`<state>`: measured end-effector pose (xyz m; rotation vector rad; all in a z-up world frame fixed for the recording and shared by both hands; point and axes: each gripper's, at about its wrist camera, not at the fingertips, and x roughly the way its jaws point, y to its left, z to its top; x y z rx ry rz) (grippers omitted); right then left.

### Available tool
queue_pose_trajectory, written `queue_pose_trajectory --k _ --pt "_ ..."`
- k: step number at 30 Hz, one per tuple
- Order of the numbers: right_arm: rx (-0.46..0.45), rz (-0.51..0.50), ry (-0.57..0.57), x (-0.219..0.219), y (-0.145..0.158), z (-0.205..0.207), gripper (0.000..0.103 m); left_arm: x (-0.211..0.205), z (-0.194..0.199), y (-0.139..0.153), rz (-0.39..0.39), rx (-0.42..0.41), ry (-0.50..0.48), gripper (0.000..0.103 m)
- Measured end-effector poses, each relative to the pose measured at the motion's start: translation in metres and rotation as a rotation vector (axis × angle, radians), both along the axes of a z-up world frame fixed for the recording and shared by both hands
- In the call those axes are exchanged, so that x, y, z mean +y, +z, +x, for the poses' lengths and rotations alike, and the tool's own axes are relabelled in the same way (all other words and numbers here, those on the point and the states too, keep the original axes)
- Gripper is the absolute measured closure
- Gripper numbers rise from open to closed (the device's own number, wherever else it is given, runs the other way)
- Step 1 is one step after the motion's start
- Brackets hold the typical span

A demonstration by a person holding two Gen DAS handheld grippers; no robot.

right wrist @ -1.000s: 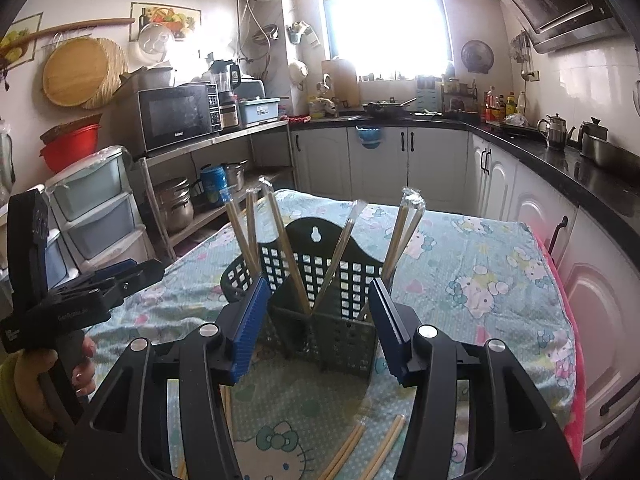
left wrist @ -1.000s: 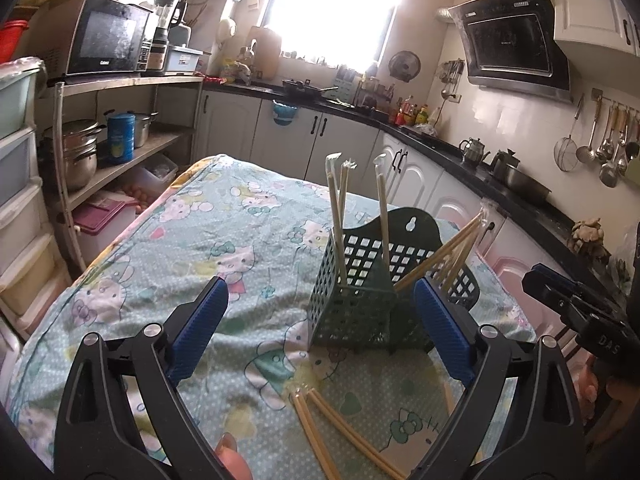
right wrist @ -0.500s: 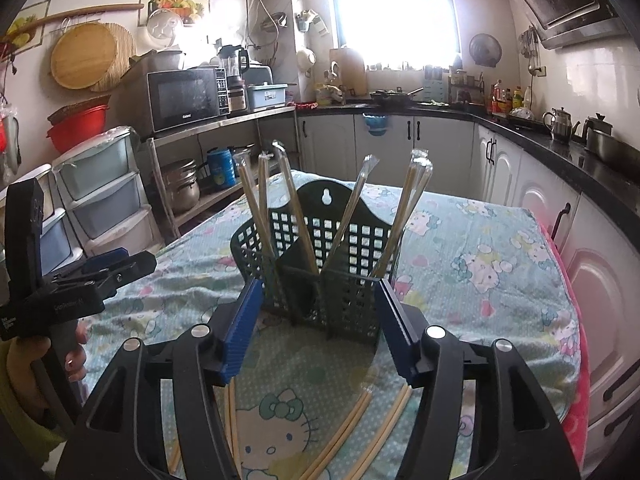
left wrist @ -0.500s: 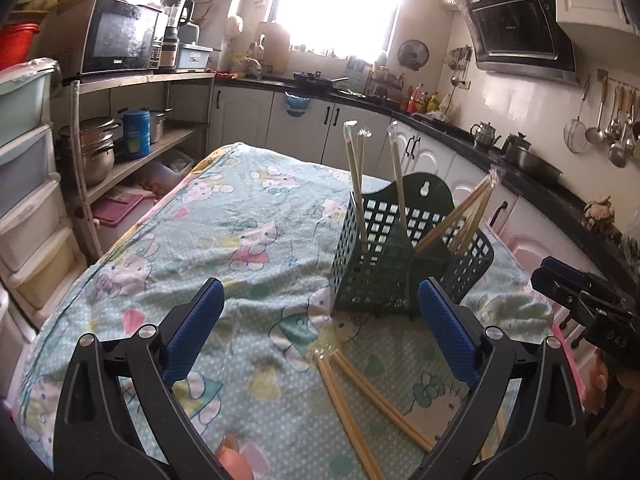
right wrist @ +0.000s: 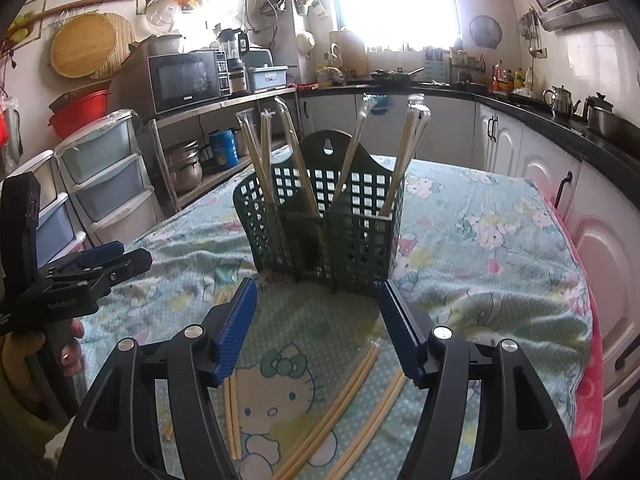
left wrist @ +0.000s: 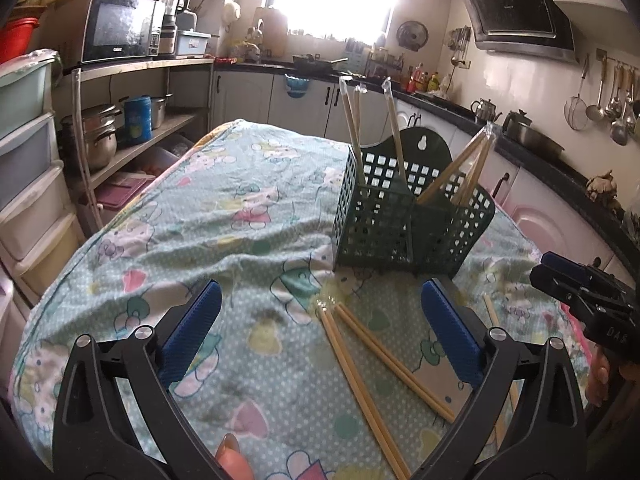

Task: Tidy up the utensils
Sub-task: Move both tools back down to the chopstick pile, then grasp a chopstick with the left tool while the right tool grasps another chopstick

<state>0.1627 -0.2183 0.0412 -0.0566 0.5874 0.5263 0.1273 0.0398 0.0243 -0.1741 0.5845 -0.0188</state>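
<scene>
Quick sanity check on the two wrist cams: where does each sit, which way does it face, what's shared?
Left wrist: rides the left tongs, angled down over the tablecloth at loose chopsticks; its own open tongs, plus the right tongs and fingers at the right edge.
Right wrist: rides the right tongs, facing the green chopstick basket head-on; own open tongs, left tongs and hand at the left edge.
Shared: basket, loose chopsticks, microwave, window.

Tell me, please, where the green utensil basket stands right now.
In both wrist views the green utensil basket stands upright on the patterned tablecloth, just beyond the loose chopsticks.
</scene>
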Motion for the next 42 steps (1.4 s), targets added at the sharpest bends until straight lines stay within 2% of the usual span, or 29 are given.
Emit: queue_pose_trajectory --k 6,23,34,36,42 --pt "0.015 0.0 0.001 -0.004 -0.007 -0.006 0.041 -0.005 -0.003 -0.01 0.007 0.028 -0.01 0.012" --pt "0.083 -0.032 0.003 -0.011 -0.032 -0.014 0.041 -0.024 -0.001 -0.051 0.036 0.171 -0.068 0.012" --pt "0.161 -0.057 0.043 -0.008 -0.052 -0.003 0.042 -0.035 0.015 -0.071 0.048 0.258 -0.095 0.046" --pt "0.183 -0.061 0.049 -0.007 -0.056 0.004 0.043 -0.035 0.023 -0.078 0.047 0.289 -0.091 0.05" --pt "0.257 -0.088 0.017 -0.004 -0.067 0.033 0.046 -0.034 0.042 -0.08 0.051 0.306 -0.081 0.052"
